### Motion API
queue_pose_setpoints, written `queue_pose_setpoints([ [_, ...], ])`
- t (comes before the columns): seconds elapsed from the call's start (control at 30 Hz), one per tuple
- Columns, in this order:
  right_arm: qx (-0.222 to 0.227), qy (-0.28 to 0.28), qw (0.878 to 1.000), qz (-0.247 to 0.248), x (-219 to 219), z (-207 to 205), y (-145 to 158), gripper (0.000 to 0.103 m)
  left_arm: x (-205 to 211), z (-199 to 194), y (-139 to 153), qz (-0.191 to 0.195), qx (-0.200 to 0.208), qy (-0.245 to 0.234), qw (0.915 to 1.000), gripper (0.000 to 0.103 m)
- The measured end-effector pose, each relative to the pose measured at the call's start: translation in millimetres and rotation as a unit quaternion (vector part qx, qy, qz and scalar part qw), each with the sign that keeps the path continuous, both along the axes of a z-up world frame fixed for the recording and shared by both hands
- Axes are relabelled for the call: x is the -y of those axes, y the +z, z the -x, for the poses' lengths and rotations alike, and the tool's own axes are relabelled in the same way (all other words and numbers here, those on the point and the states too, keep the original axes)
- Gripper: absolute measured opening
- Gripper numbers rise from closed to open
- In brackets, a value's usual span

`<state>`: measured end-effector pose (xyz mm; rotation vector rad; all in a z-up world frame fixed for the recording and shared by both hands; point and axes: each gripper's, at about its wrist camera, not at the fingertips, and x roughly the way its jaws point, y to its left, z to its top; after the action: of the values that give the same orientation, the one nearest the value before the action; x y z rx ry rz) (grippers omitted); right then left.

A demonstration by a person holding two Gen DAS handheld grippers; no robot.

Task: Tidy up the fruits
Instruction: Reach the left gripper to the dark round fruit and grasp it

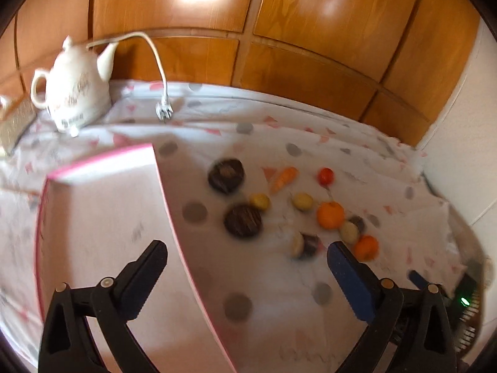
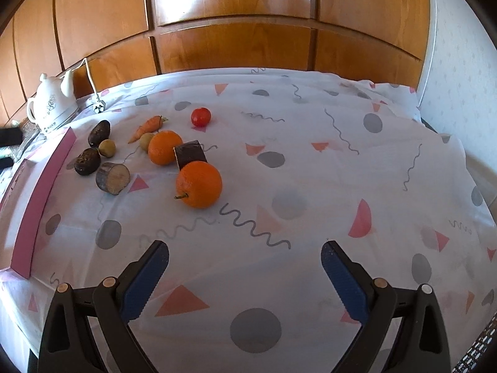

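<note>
In the right wrist view two oranges (image 2: 199,184) (image 2: 164,147), a red tomato (image 2: 200,116), a carrot (image 2: 147,127), small yellow-green fruits (image 2: 107,147), dark round fruits (image 2: 87,161) and cut dark-skinned pieces (image 2: 112,177) lie grouped on the patterned cloth. A pink-edged box (image 2: 40,192) lies to their left. My right gripper (image 2: 244,258) is open and empty, short of the near orange. In the left wrist view my left gripper (image 1: 247,256) is open and empty above the box's right edge (image 1: 174,217), with the oranges (image 1: 330,215) ahead right.
A white teapot-shaped kettle (image 1: 76,90) with its cord and plug (image 1: 163,112) stands at the back left, also in the right wrist view (image 2: 51,105). Wooden cabinet doors (image 2: 233,25) back the table. A white wall (image 1: 466,155) stands on the right.
</note>
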<state>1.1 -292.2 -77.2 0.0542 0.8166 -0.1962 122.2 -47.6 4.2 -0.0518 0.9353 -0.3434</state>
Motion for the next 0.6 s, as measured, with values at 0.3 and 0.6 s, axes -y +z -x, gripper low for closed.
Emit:
queue_pose_setpoints([
  [0.3, -0.013, 0.001, 1.000, -0.002, 4, -4, -9, 0.100, 18, -82, -18, -0.051, -0.028, 0.001, 0.9983, 0.083],
  [0.6, -0.010, -0.023, 1.000, 0.004, 20, -2, -15, 0.100, 34, -129, -52, -0.064, -0.065, 0.009, 0.9958, 0.072],
])
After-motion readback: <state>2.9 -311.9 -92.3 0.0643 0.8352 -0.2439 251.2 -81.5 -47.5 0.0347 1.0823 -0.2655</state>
